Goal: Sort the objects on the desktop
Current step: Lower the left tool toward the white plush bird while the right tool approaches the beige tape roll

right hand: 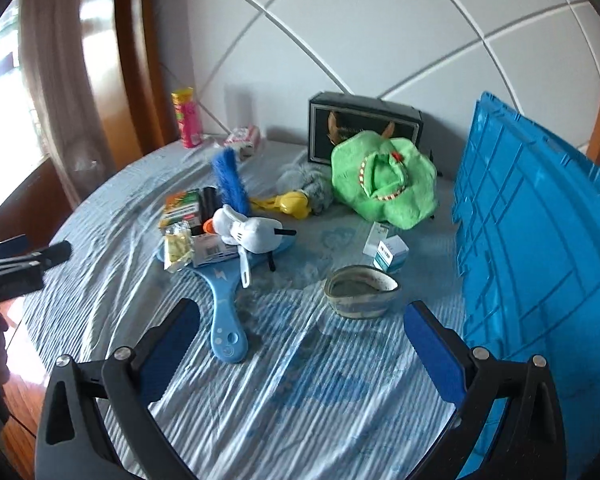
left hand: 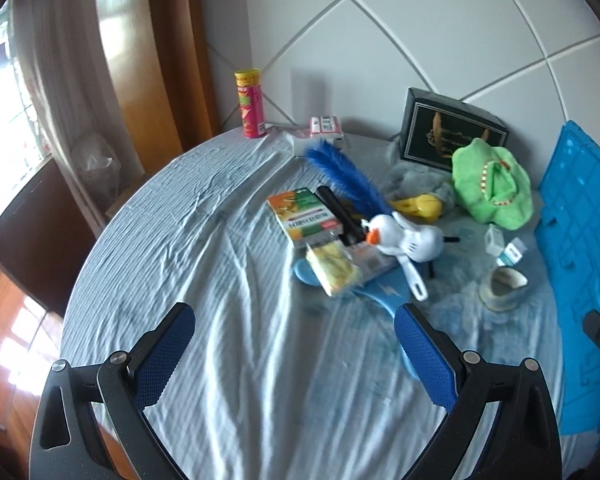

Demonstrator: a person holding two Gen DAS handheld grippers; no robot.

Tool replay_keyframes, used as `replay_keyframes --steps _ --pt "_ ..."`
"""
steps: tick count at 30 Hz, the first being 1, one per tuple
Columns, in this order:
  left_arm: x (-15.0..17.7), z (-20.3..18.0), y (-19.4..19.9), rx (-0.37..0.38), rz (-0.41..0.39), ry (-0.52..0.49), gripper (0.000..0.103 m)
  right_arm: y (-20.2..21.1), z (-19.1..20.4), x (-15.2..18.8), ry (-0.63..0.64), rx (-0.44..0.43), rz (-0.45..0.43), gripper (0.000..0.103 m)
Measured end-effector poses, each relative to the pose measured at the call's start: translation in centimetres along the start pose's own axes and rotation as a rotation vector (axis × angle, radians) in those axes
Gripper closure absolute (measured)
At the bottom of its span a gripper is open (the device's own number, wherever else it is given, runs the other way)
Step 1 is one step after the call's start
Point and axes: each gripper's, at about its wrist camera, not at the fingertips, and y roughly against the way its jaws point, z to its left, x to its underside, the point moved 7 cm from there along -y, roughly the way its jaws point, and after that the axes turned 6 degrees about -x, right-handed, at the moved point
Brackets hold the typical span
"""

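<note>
A heap of objects lies mid-table: a white snowman toy [left hand: 408,236] [right hand: 248,230], a blue hand fan [right hand: 226,312], a snack packet [left hand: 332,268] [right hand: 178,248], an orange-green box [left hand: 304,216], a blue feather duster [left hand: 348,176] [right hand: 230,182], a yellow toy [right hand: 292,202], a green plush [left hand: 492,184] [right hand: 384,184], small medicine boxes [right hand: 390,254] and a tape roll [left hand: 502,288] [right hand: 360,292]. My left gripper [left hand: 294,334] is open and empty over bare cloth, short of the heap. My right gripper [right hand: 302,328] is open and empty, just short of the tape roll.
A blue plastic crate [left hand: 580,264] [right hand: 536,248] stands at the table's right edge. A black box [left hand: 448,132] [right hand: 360,128], a pink-yellow can [left hand: 252,104] [right hand: 188,118] and a tissue pack [right hand: 244,138] sit at the back near the wall. The table [left hand: 180,240] is round with a striped cloth.
</note>
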Motion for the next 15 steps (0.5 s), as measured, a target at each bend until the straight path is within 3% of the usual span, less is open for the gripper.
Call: replay_keyframes --steps 9,15 --pt "-2.5 3.5 -9.9 0.066 0.098 -0.108 0.002 -8.1 2.9 -0.5 -0.162 0.119 0.098 0.000" --pt "-1.8 1.5 -14.2 0.108 0.177 -0.158 0.002 -10.3 1.3 1.8 -0.255 0.183 0.168 0.000"
